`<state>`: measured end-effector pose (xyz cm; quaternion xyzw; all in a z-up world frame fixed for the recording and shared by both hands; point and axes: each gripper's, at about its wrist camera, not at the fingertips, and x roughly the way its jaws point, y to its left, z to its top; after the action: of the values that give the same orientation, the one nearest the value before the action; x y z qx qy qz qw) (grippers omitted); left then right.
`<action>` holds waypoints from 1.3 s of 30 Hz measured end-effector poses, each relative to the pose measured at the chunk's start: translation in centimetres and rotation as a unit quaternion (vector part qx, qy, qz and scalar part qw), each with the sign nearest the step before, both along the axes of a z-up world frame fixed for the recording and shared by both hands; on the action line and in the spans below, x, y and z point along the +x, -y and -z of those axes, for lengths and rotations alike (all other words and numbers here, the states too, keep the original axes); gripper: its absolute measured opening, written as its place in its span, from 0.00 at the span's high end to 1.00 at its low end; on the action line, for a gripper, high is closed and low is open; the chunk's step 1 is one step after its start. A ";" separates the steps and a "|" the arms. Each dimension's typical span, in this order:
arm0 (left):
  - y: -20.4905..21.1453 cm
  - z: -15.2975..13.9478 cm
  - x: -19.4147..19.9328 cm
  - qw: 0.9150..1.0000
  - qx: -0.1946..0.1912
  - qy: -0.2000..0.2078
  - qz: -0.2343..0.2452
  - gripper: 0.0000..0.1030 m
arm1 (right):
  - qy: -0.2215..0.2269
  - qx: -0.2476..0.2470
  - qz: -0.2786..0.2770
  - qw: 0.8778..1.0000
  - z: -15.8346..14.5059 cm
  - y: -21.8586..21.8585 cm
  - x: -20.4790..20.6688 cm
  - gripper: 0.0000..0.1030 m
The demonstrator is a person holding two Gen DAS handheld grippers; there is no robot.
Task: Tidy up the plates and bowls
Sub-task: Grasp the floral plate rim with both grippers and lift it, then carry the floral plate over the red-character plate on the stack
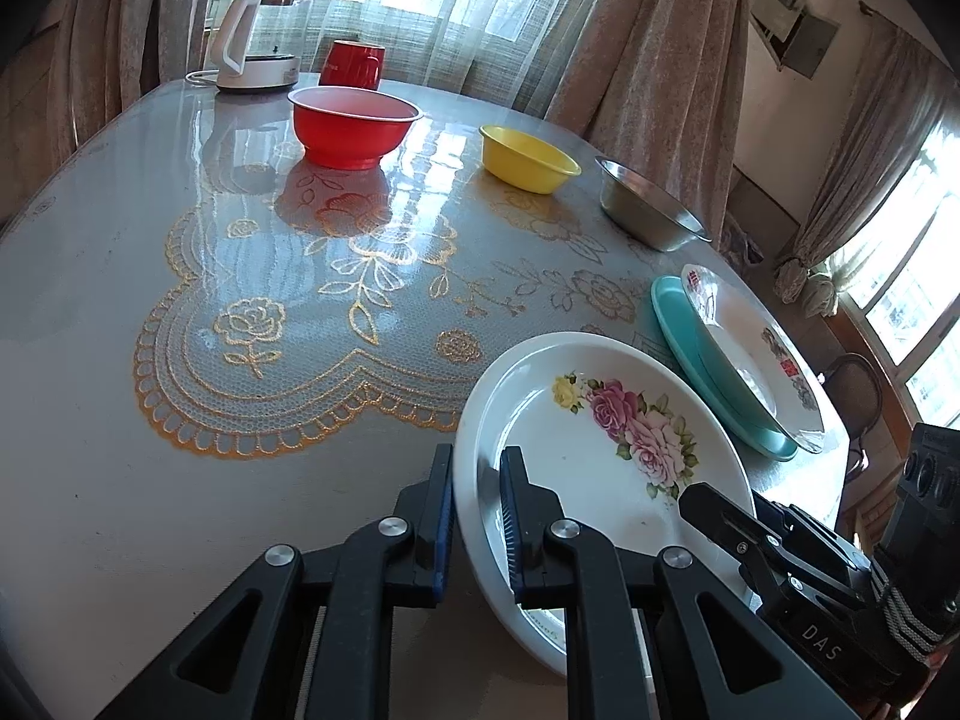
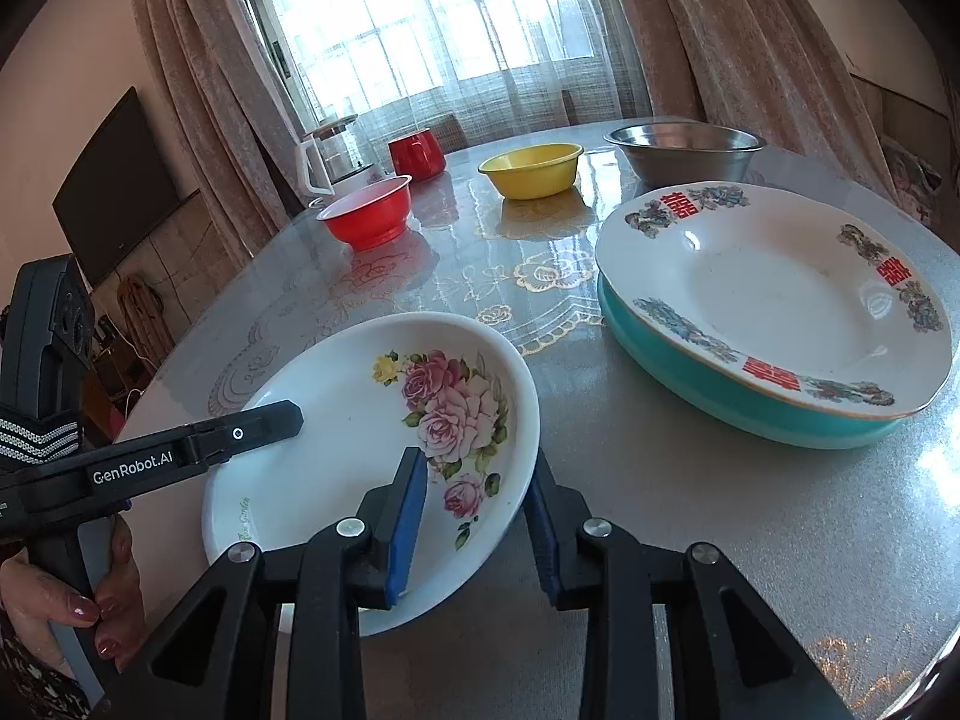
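A white plate with pink roses (image 1: pixel 600 420) (image 2: pixel 384 420) sits at the table's near edge. My left gripper (image 1: pixel 477 468) straddles its left rim, one finger outside and one inside, jaws close on the rim. My right gripper (image 2: pixel 477 480) straddles its right rim the same way. A white plate with red characters (image 2: pixel 774 294) (image 1: pixel 750 348) lies stacked on a teal plate (image 2: pixel 720 396) (image 1: pixel 690 348) to the right. A red bowl (image 1: pixel 354 126) (image 2: pixel 369 216), a yellow bowl (image 1: pixel 528 159) (image 2: pixel 531 171) and a steel bowl (image 1: pixel 651 207) (image 2: pixel 684 150) stand further back.
A glass kettle (image 1: pixel 258 39) (image 2: pixel 330 159) and a red mug (image 1: pixel 354 63) (image 2: pixel 417 153) stand at the table's far end by the curtains. A lace-patterned cover (image 1: pixel 288 324) spreads over the table's middle. A chair (image 1: pixel 855 384) stands beyond the right edge.
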<state>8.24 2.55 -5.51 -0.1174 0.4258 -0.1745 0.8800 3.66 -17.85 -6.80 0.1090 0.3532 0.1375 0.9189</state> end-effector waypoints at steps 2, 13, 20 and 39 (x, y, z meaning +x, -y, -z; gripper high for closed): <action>0.1 0.0 0.0 1.000 0.002 0.001 0.000 0.87 | 0.005 -0.012 0.005 1.000 0.0 -0.1 -0.1 0.73; 0.4 -0.3 -0.6 1.000 0.010 0.012 0.013 0.85 | 0.016 0.003 0.000 1.000 -0.4 1.0 -0.3 0.81; 1.1 -0.7 -0.9 1.000 -0.005 0.019 0.019 0.83 | 0.030 0.004 0.007 1.000 -1.6 1.7 -0.9 0.84; 9.6 -4.5 1.8 0.994 -0.042 0.062 0.074 0.82 | 0.068 0.016 0.081 0.994 -5.8 9.3 -1.1 0.84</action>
<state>10.00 -7.01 -0.97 -0.1111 0.3705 -0.2635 0.8837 2.55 -27.15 -0.99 0.1420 0.2779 0.0749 0.9471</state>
